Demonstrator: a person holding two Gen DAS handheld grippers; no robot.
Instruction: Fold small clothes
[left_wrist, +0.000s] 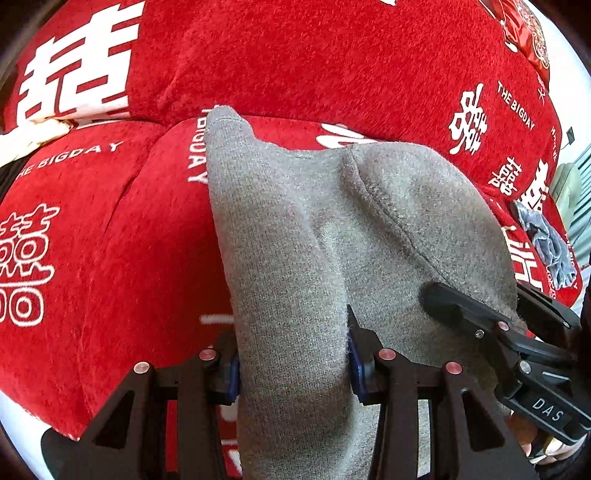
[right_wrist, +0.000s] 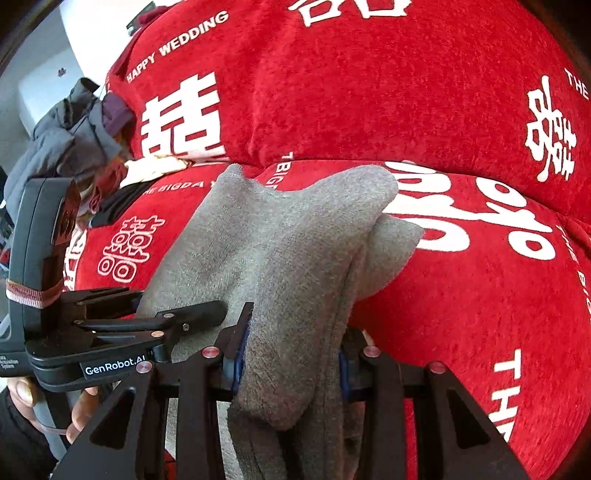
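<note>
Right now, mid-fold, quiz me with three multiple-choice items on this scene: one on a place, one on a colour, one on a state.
1. Where does the far end of the grey knit garment lie?
A. on the red sofa cover
B. on a wooden floor
C. in a basket

2. What colour is the lettering printed on the sofa cover?
A. black
B. white
C. gold

3. How do the jaws of the left gripper and the right gripper stand?
A. both wide open, nothing between them
B. only the left grips
C. each shut on a part of the garment

Answers: 1 A, the grey fabric drapes over the red seat cushion in both wrist views. 2 B, "THE BIGDAY" and the characters read white on red. 3 C, grey fabric is pinched between the blue pads in each wrist view.
</note>
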